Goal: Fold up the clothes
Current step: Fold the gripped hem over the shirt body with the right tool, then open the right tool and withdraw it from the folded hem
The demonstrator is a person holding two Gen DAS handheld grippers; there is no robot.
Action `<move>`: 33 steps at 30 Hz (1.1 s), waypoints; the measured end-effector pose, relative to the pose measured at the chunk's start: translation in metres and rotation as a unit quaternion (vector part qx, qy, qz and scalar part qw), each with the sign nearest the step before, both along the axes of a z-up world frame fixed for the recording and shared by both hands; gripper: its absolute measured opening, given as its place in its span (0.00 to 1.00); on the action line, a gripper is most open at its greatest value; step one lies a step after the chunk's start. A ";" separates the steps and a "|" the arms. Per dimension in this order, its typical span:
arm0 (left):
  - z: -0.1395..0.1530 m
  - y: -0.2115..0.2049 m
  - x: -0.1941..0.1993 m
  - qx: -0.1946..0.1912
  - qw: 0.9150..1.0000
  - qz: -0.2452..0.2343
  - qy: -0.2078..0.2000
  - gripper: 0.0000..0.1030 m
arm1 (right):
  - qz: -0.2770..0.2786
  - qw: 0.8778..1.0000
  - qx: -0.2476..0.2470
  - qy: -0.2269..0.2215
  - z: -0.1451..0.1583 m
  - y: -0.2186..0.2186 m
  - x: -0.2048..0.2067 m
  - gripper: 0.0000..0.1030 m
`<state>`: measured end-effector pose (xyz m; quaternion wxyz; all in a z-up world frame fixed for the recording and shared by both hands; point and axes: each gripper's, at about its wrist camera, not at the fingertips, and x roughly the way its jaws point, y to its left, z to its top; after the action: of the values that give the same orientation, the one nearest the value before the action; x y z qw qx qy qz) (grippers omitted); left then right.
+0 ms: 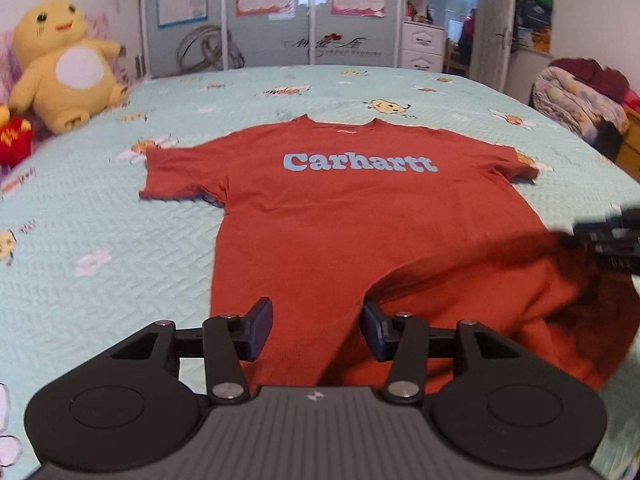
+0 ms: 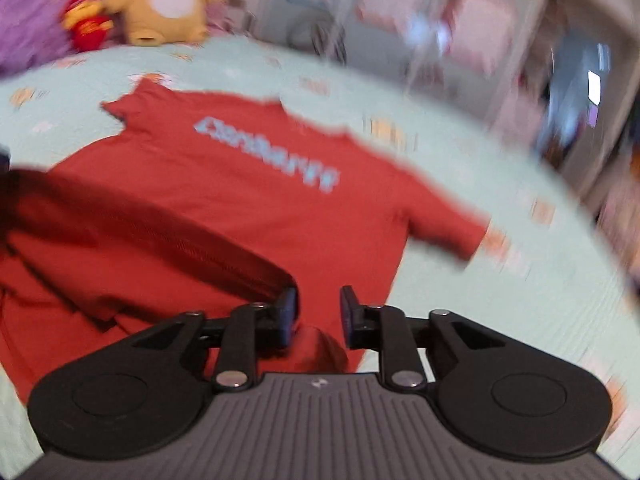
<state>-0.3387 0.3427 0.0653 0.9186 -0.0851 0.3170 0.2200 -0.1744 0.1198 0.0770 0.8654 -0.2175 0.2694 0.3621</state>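
Rust-red T-shirt w/ pale blue "Carhartt" lettering lies chest-up on a mint-green quilted bedspread, collar toward the far side of the bed, both short sleeves out flat. Shirt's near hem is bunched and partly lifted on one side, making a raised, shadowed fold. Left gripper hovers at the shirt's near hem, tongs spread approx. halfway, red cloth visible in the gap but pads not pressing on it. Right gripper sits at the shirt's near right corner; tongs apart w/ a narrow gap, a fold of cloth running up to the left pad; right-wrist view is motion-blurred, so can't tell if it pinches anything. Beyond the shirt's left sleeve, a yellow plush toy sits at the bed's far corner, a small red plush beside it. Behind the shirt's collar, past the bed, stands a grey wardrobe w/ posters.
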 end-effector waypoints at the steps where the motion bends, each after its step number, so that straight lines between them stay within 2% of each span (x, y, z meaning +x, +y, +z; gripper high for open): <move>1: -0.002 0.003 0.002 -0.007 1.000 0.006 -0.001 0.58 | -0.013 0.999 0.014 0.026 -0.002 -0.004 0.006 0.29; 3: -0.003 0.009 -0.002 -0.020 0.999 0.030 -0.013 0.63 | -0.030 0.997 0.041 0.050 -0.003 -0.017 0.007 0.31; 5: 0.000 0.019 -0.014 -0.054 0.996 0.052 -0.046 0.67 | -0.035 0.996 0.064 0.050 0.001 -0.033 -0.001 0.42; 8: 0.003 0.030 -0.034 -0.097 0.988 0.086 -0.090 0.74 | -0.040 0.993 0.097 0.057 0.005 -0.058 -0.014 0.51; 12: 0.007 0.033 -0.068 -0.132 0.974 0.123 -0.134 0.77 | -0.055 0.987 0.128 0.078 0.007 -0.084 -0.024 0.52; 17: -0.004 0.006 -0.100 -0.168 0.971 0.105 -0.137 0.80 | -0.086 0.975 0.173 0.108 0.008 -0.109 -0.032 0.53; 19: -0.008 -0.009 -0.105 -0.149 0.976 0.093 -0.125 0.80 | -0.093 0.970 0.191 0.116 0.009 -0.117 -0.034 0.54; 21: -0.012 -0.024 -0.109 -0.130 0.982 0.082 -0.113 0.80 | -0.087 0.972 0.186 0.115 0.008 -0.121 -0.040 0.54; 25: -0.015 -0.046 -0.102 -0.085 0.991 0.048 -0.090 0.81 | -0.062 0.982 0.146 0.102 -0.005 -0.123 -0.061 0.54; 28: -0.017 -0.060 -0.092 -0.051 0.996 0.022 -0.072 0.81 | -0.058 0.985 0.125 0.107 -0.018 -0.125 -0.071 0.54; 31: -0.028 -0.059 -0.085 -0.059 0.996 0.032 -0.054 0.81 | -0.068 0.983 0.118 0.125 -0.028 -0.126 -0.073 0.54; 33: -0.037 -0.056 -0.086 -0.082 0.995 0.043 -0.048 0.81 | -0.072 0.981 0.119 0.136 -0.031 -0.127 -0.072 0.54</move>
<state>-0.4244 0.2863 0.0286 0.9123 -0.1844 0.2853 0.2286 -0.2464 -0.0070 0.0460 0.8643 -0.0414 0.3544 0.3545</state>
